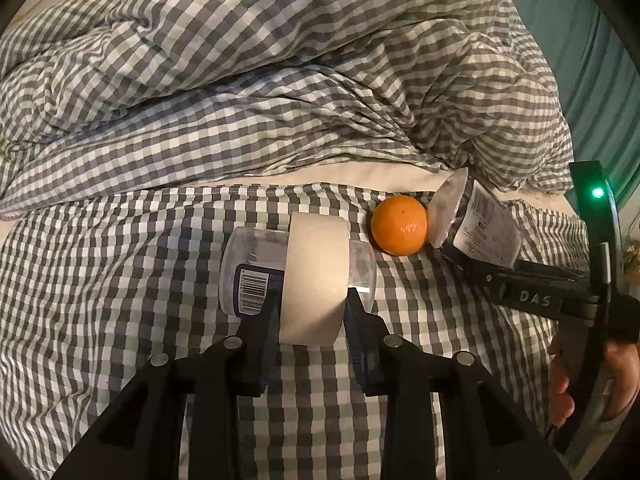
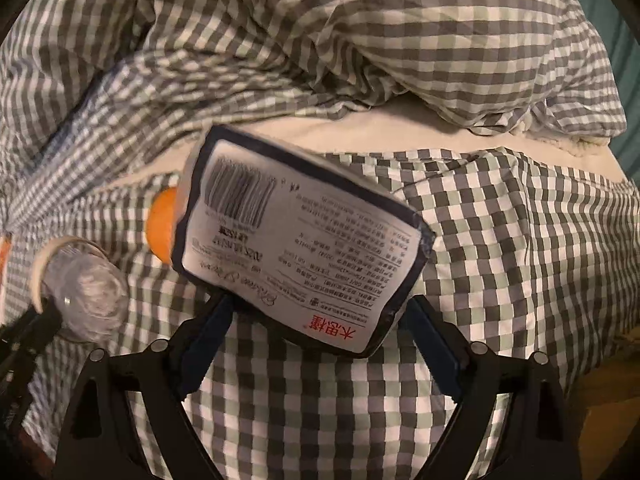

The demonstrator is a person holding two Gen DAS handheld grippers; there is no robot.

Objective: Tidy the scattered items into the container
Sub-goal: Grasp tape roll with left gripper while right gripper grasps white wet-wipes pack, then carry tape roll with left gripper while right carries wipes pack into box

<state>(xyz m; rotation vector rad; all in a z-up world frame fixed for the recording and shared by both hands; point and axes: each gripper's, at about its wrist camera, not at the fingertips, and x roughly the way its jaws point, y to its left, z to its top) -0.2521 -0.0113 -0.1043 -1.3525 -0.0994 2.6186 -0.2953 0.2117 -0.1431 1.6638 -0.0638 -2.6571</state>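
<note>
both grippers at items on the checked bedding, no container in sight

left wrist view: left gripper (image 1: 310,312) jaws narrowed onto the tape roll (image 1: 314,276), which lies against a clear bottle (image 1: 256,268); orange (image 1: 399,225) just beyond; right wrist view: right gripper (image 2: 316,344) jaws wide, flanking the tissue pack (image 2: 296,240), pad contact unclear; judging by this, nothing is stowed yet; every item remains.

On the checked sheet (image 1: 120,272), a roll of tape (image 1: 314,280) stands on edge before a clear jar (image 1: 248,268) lying on its side. To the roll's right rests an orange (image 1: 399,225), and just right of it, touching it, a tissue pack (image 1: 476,224). Behind them all the duvet (image 1: 280,60) is heaped.
</note>
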